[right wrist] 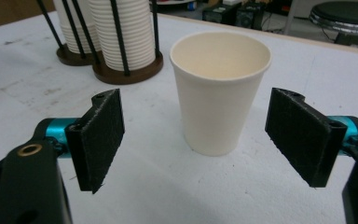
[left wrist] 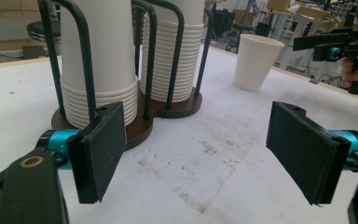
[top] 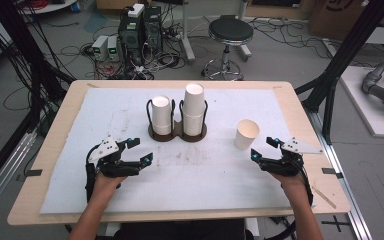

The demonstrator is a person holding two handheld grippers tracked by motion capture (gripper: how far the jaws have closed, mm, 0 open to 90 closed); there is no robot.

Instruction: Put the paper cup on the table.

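A single white paper cup (top: 246,134) stands upright on the white mat, right of centre. My right gripper (top: 263,148) is open just in front of it; in the right gripper view the cup (right wrist: 220,98) stands a little beyond the two pads, touching neither. A dark wooden holder (top: 177,132) with black wire loops carries two stacks of paper cups, a shorter one (top: 161,115) and a taller one (top: 193,109). My left gripper (top: 141,150) is open and empty in front of the holder's left side (left wrist: 135,133). The lone cup (left wrist: 256,60) stands farther off in the left gripper view.
The white mat (top: 205,180) covers most of the wooden table (top: 55,150) and has faint brown stains at its middle. Beyond the table's far edge are a black stool (top: 230,32) and computer boxes with cables (top: 140,27).
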